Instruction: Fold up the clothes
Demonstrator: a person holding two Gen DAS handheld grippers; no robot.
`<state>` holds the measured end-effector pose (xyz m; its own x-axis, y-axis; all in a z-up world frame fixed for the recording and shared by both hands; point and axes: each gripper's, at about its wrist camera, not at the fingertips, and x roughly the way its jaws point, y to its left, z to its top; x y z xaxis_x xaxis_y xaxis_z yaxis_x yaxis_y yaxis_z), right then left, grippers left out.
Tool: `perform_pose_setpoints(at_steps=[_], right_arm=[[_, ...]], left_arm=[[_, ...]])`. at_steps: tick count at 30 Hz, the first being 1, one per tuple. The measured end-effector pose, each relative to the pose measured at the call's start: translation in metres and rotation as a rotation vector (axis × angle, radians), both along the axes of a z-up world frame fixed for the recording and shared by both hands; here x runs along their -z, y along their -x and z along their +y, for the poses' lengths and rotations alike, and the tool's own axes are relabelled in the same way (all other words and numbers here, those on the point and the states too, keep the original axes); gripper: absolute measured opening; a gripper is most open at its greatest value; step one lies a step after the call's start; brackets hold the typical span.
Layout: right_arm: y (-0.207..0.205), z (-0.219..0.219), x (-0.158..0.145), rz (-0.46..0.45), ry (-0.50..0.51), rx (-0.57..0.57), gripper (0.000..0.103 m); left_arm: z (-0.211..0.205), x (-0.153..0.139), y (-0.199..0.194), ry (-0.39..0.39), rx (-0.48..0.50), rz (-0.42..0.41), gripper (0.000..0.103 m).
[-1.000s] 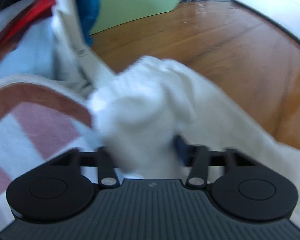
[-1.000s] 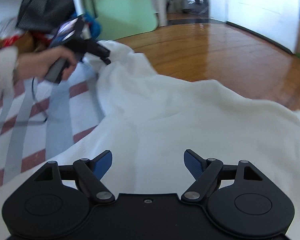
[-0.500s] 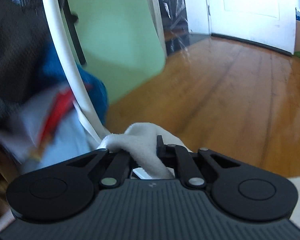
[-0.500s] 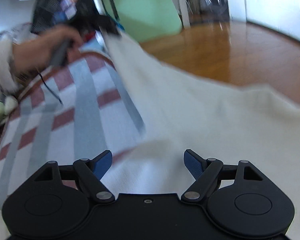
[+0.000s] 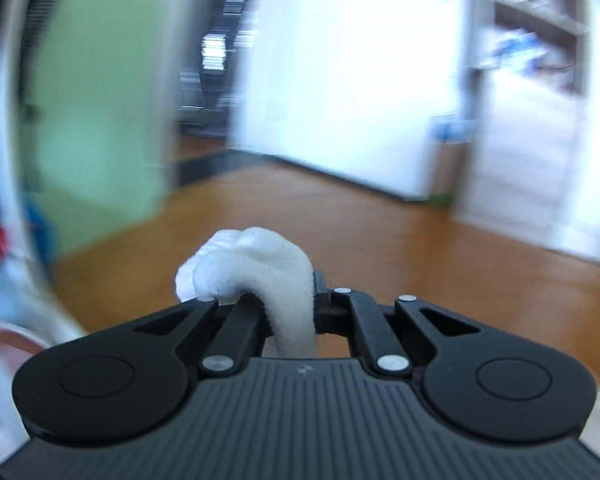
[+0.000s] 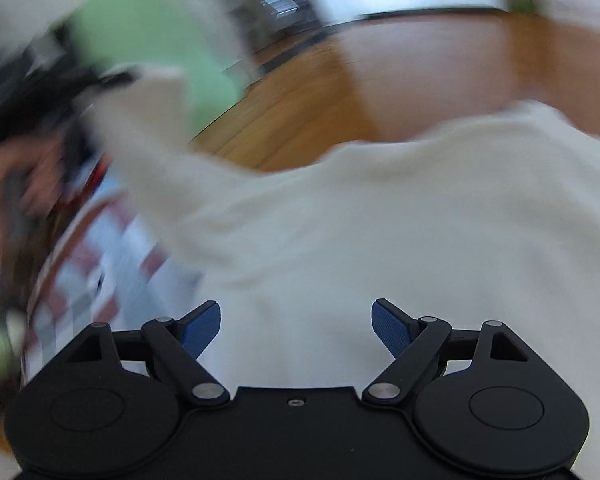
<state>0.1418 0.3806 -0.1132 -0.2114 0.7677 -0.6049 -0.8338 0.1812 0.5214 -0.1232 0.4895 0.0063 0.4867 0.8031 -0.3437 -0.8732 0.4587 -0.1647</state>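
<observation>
Left claw (image 5: 314,300) pressed together, pinching a bunched fold of the white garment (image 5: 260,264); cloth loops up over the fingers. Behind it: green panel (image 5: 100,120), wood floor (image 5: 380,248), white door (image 5: 348,80), all blurred. Right view: hand (image 6: 8,184) at far left, striped cover (image 6: 100,264) below it, the garment (image 6: 380,220) stretched across toward the right. Right claw (image 6: 296,320) spread and opening wider, blue pads (image 6: 202,326) over the cloth, not gripping it.
</observation>
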Motion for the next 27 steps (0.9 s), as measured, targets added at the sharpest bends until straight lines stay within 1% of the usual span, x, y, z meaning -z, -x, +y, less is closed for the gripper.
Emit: perform_pose_setpoints(at_steps=[2, 3, 4, 5, 6, 7, 8, 9, 11, 13, 16, 18, 20, 21, 23, 24, 25, 26, 27], right_arm=[[-0.038, -0.027, 0.001, 0.087, 0.003, 0.132, 0.086], [-0.053, -0.043, -0.001, 0.101, -0.016, 0.207, 0.086], [-0.067, -0.06, -0.004, 0.098, -0.043, 0.286, 0.086], [-0.079, -0.075, -0.007, 0.088, -0.064, 0.343, 0.086], [-0.09, -0.086, -0.008, 0.08, -0.072, 0.372, 0.086], [-0.1, -0.096, -0.009, 0.08, -0.071, 0.393, 0.086], [-0.11, -0.105, -0.008, 0.092, -0.064, 0.415, 0.086], [-0.117, -0.112, -0.004, 0.115, -0.054, 0.437, 0.086], [-0.125, -0.123, 0.004, 0.161, -0.04, 0.477, 0.086], [-0.123, -0.127, 0.01, 0.167, -0.032, 0.485, 0.086], [-0.111, -0.121, 0.019, 0.168, -0.009, 0.461, 0.086], [-0.103, -0.112, 0.025, 0.169, 0.016, 0.438, 0.086], [-0.101, -0.104, 0.03, 0.165, 0.047, 0.444, 0.086], [-0.101, -0.102, 0.033, 0.177, 0.069, 0.459, 0.086], [-0.103, -0.098, 0.038, 0.197, 0.122, 0.507, 0.086], [-0.103, -0.098, 0.036, 0.179, 0.141, 0.533, 0.086], [-0.103, -0.099, 0.033, 0.147, 0.143, 0.552, 0.086], [-0.103, -0.099, 0.031, 0.113, 0.135, 0.562, 0.086], [-0.102, -0.1, 0.029, 0.079, 0.126, 0.571, 0.086]], left_arm=[[-0.039, -0.006, -0.029, 0.006, 0.145, -0.067, 0.004], [-0.056, -0.006, -0.037, 0.024, 0.207, -0.125, 0.004], [-0.073, -0.004, -0.045, 0.059, 0.269, -0.21, 0.004], [-0.09, 0.003, -0.053, 0.104, 0.351, -0.319, 0.008], [-0.1, 0.017, -0.067, 0.182, 0.393, -0.35, 0.012], [-0.109, 0.031, -0.081, 0.26, 0.434, -0.381, 0.035], [-0.11, 0.055, -0.098, 0.375, 0.462, -0.341, 0.049], [-0.108, 0.08, -0.11, 0.496, 0.466, -0.274, 0.051], [-0.105, 0.13, -0.133, 0.735, 0.47, -0.137, 0.049], [-0.104, 0.158, -0.134, 0.847, 0.489, -0.041, 0.048], [-0.11, 0.153, -0.119, 0.768, 0.494, -0.008, 0.051], [-0.105, 0.138, -0.105, 0.699, 0.503, -0.026, 0.053], [-0.098, 0.115, -0.096, 0.613, 0.437, -0.014, 0.059], [-0.094, 0.11, -0.088, 0.553, 0.371, 0.02, 0.06], [-0.081, 0.105, -0.08, 0.42, 0.254, 0.131, 0.062], [-0.078, 0.106, -0.078, 0.374, 0.247, 0.17, 0.063], [-0.075, 0.107, -0.076, 0.327, 0.24, 0.208, 0.068], [-0.071, 0.11, -0.073, 0.299, 0.227, 0.207, 0.071], [-0.067, 0.113, -0.071, 0.271, 0.214, 0.206, 0.072]])
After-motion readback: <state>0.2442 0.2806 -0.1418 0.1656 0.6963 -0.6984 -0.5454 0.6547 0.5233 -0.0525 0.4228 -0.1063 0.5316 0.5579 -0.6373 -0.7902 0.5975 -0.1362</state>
